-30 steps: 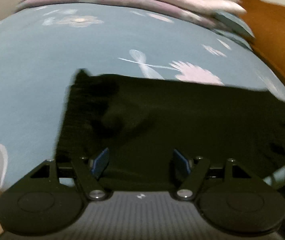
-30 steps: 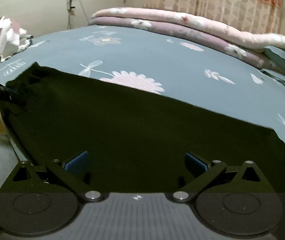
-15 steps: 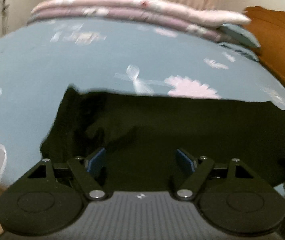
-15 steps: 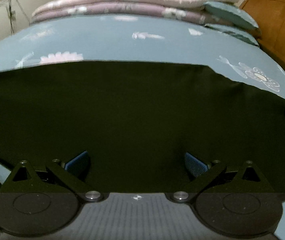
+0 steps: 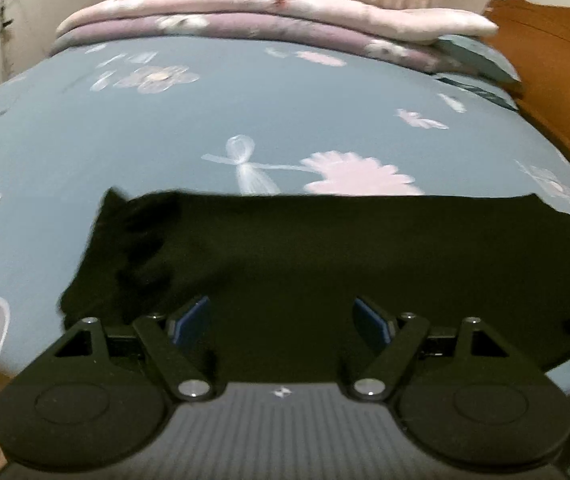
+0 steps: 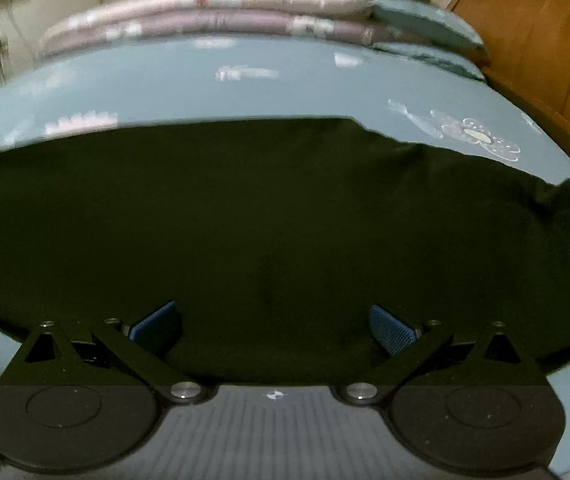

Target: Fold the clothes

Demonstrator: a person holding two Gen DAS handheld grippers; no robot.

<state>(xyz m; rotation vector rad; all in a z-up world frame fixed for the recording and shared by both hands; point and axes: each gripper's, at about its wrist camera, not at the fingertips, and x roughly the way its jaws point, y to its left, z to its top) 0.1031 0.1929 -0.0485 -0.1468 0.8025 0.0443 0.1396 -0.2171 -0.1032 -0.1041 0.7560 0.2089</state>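
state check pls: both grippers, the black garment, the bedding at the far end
left hand-held gripper: open, empty, over the garment's near edge.
right hand-held gripper: open, empty, over the garment.
black garment: spread out on the bed sheet, left end bunched, right edge uneven.
quilts: folded, stacked at the far end.
pillow: lying beside the quilts near the headboard.

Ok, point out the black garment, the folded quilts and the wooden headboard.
black garment [image 6: 269, 216], right wrist view, middle of the cloth.
folded quilts [image 5: 245, 12], left wrist view, top layer.
wooden headboard [image 6: 533, 28], right wrist view, front panel.
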